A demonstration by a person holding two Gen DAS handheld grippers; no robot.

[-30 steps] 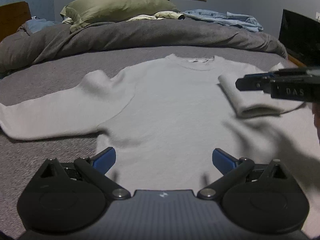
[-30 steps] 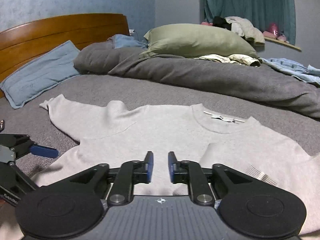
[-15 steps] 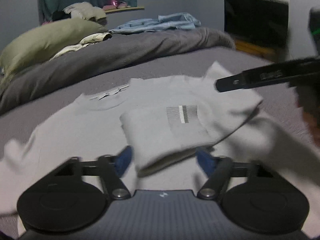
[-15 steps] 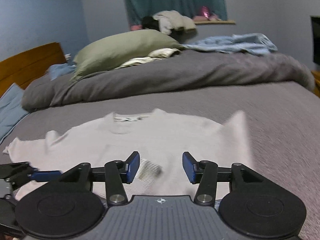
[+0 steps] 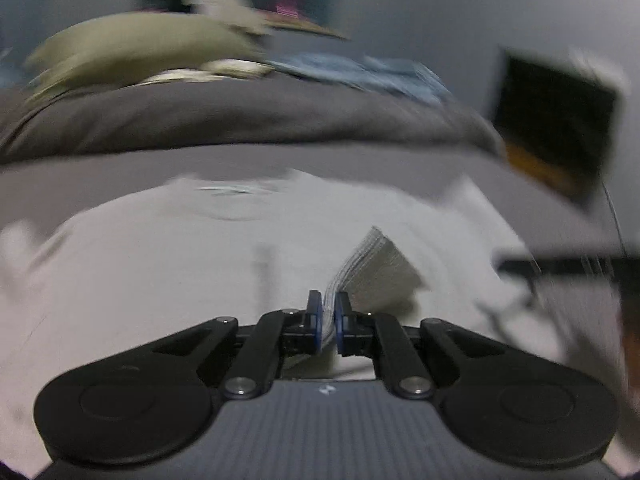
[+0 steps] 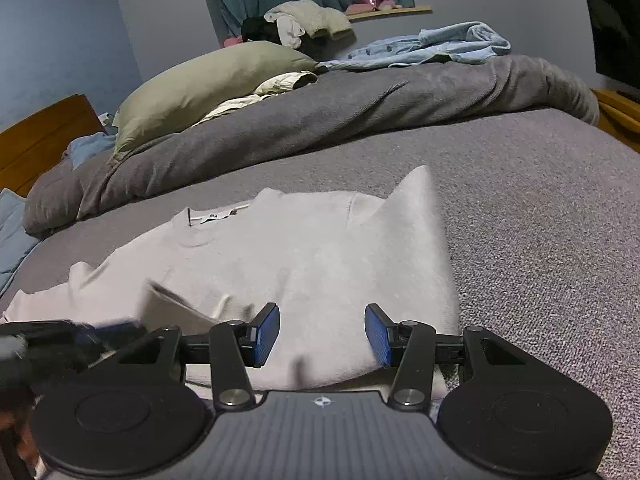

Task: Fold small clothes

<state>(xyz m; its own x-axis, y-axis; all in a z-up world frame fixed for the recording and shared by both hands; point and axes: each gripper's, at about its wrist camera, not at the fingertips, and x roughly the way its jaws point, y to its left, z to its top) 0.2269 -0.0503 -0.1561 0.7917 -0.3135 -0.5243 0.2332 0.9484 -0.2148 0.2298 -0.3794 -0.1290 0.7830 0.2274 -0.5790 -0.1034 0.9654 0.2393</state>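
The pale grey long-sleeved knit sweatshirt (image 6: 304,248) lies flat on the grey bed (image 6: 540,220), its neckline and label towards the rumpled dark grey blanket (image 6: 340,108) and its hem towards the cameras, so its long axis runs away from both tools. The left gripper (image 5: 327,316) has its blue-padded fingers (image 5: 314,314) pinched nearly together on a ribbed cuff of the folded-in sleeve (image 5: 374,268) — the fabric rises from between the pads and slants up and to the right over the chest of the garment. That view is smeared with motion, so finer detail of the fold cannot be told. The right gripper (image 6: 322,334) has its fingers (image 6: 266,334) spread wide and holding nothing; it hovers just above the lower right part of the sweatshirt, with the folded side edge running away from it to a raised point (image 6: 418,180) near the shoulder. The cuff is already between the left fingers, while the right side edge lies directly ahead of the open right fingers — so the left hand looks better placed to lay the sleeve down along the body, and the right to steady or take the hem.
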